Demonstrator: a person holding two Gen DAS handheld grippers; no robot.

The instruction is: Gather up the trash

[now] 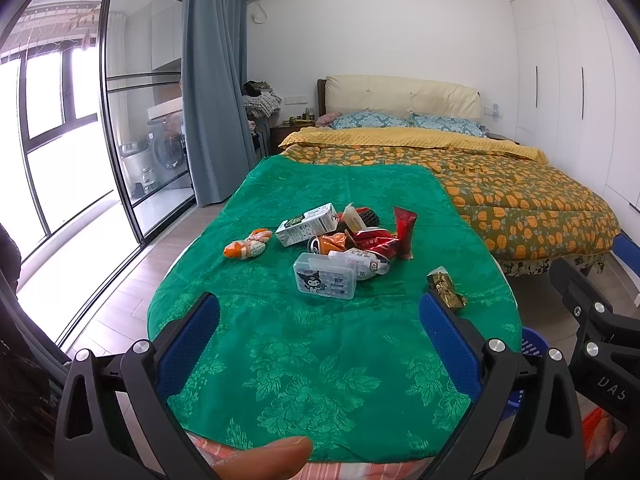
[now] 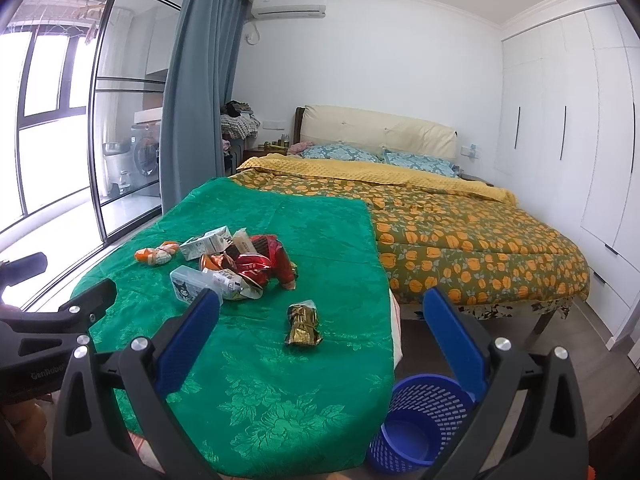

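A pile of trash lies on a table under a green cloth: a milk carton, a clear plastic box, a red tube, red wrappers and an orange wrapper to the left. A gold wrapper lies apart at the right, also in the right wrist view. My left gripper is open and empty, short of the pile. My right gripper is open and empty, with the gold wrapper between its fingers' lines. A blue mesh bin stands on the floor at the table's right.
A bed with an orange-flowered quilt stands behind the table. White wardrobes line the right wall. A blue curtain and glass sliding doors are at the left.
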